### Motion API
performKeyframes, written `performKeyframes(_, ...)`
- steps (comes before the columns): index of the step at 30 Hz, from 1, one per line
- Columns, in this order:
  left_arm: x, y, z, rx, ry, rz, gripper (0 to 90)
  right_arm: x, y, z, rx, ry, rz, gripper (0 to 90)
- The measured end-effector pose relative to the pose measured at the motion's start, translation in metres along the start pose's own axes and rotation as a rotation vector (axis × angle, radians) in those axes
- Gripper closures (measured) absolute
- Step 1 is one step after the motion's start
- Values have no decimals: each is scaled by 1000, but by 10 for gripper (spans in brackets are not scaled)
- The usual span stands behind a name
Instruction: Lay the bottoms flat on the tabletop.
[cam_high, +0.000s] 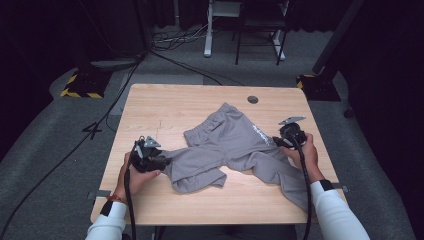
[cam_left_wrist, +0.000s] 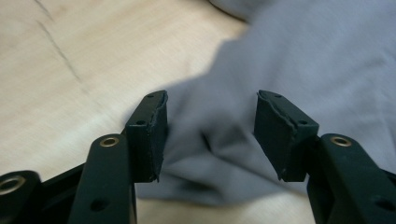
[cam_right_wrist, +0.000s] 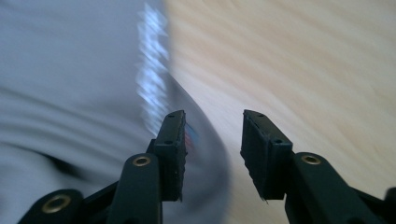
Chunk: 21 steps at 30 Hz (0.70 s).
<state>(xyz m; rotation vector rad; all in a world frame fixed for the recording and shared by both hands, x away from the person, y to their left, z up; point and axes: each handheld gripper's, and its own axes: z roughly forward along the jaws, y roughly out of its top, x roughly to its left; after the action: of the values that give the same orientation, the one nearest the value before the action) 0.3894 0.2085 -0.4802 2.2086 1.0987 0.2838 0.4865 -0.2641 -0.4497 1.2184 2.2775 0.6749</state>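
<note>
Grey trousers (cam_high: 235, 145) lie spread and rumpled on the wooden table (cam_high: 165, 107), one leg folded toward the left, the other running to the front right. My left gripper (cam_high: 165, 161) sits at the end of the left leg. In the left gripper view its jaws (cam_left_wrist: 210, 100) stand open, with a bunched fold of the grey cloth (cam_left_wrist: 303, 51) lying between and under them, the pads clear of it. My right gripper (cam_high: 274, 141) is at the trousers' right edge by a white print (cam_right_wrist: 152, 60). Its jaws (cam_right_wrist: 212, 114) are open over the cloth's edge (cam_right_wrist: 70, 93) and bare wood.
A round cable hole (cam_high: 252, 99) sits near the table's far edge. Bare wood lies at the table's far left and along its front edge. Cables (cam_high: 125, 85) and a white desk frame (cam_high: 210, 30) are on the grey floor beyond.
</note>
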Motion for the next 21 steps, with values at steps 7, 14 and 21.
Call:
performKeyframes(7, -28, -8, 8, 7, 13, 55, 401, 55, 47, 13, -68, 203, -162, 583)
performKeyframes(14, -33, -12, 14, -47, 24, 47, 374, 101, 89, 32, -103, 362, -191, 593)
performKeyframes(21, -40, -13, 13, -70, -35, 68, 675, 148, 114, 71, -41, 435, -244, 552)
